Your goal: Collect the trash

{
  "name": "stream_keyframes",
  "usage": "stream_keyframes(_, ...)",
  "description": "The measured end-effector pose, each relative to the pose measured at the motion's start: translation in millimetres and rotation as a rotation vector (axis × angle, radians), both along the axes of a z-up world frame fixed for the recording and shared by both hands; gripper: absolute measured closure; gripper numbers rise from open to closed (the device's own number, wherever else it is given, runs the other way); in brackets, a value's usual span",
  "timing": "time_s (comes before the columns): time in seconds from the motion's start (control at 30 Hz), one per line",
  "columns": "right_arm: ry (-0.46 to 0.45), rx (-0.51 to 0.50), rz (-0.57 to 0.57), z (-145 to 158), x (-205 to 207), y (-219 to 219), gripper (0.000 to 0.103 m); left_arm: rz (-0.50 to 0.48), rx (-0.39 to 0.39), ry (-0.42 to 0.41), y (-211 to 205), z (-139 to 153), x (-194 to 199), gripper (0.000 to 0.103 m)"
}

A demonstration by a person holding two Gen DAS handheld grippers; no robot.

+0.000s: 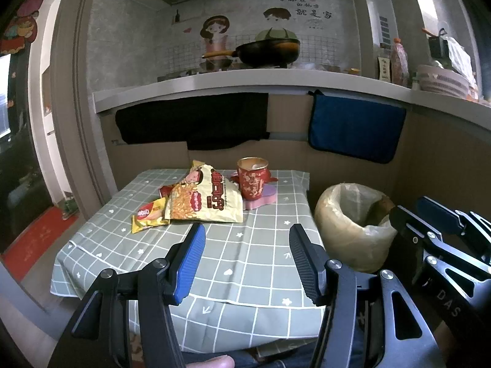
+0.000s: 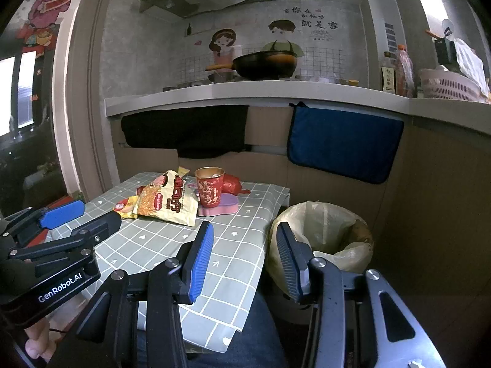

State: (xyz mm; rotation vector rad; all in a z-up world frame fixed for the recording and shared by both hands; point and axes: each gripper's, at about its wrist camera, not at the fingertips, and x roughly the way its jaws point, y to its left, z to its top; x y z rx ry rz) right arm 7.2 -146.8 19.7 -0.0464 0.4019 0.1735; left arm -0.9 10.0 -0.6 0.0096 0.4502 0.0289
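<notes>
A large cream snack bag (image 1: 206, 197) (image 2: 172, 203) lies at the far side of the small table, with a yellow wrapper (image 1: 148, 216) (image 2: 125, 208) to its left. A red paper cup (image 1: 252, 181) (image 2: 210, 186) stands upright on a pink sponge (image 1: 263, 200) (image 2: 224, 208), with a red wrapper (image 2: 230, 183) behind it. A bin lined with a yellowish bag (image 1: 353, 230) (image 2: 325, 236) stands right of the table. My left gripper (image 1: 247, 239) is open and empty above the table's near half. My right gripper (image 2: 244, 239) is open and empty, over the table's right edge and the bin.
The table has a grey-green checked cloth (image 1: 251, 263) (image 2: 147, 239). Behind it runs a kitchen counter (image 1: 276, 81) with a black pan (image 1: 267, 50), bottles and a pink basket (image 1: 442, 81). A blue cloth (image 1: 356, 127) and a black cloth (image 1: 196, 122) hang below the counter.
</notes>
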Motion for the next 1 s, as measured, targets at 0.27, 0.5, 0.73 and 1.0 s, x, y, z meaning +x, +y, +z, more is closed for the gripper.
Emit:
stream_keyframes(0.27,0.005,0.003,0.004,-1.4,0.1,-0.7,0.062,0.006,0.000,0.003,13.4,-3.0,-0.6,0.045)
stream_keyframes(0.5,0.007,0.004,0.004,-1.8,1.8,-1.5,0.062,0.017,0.003,0.002,12.4,2.1,-2.8,0.045)
stream_keyframes(0.73,0.015,0.008,0.006,-2.4,1.7,-0.3,0.062,0.028,0.012,0.007,7.3,1.0,-0.9,0.045)
stream_keyframes(1.0,0.016,0.008,0.006,-2.9,1.7,-0.1,0.062,0.028,0.011,0.006,9.1,0.7,-1.1,0.045)
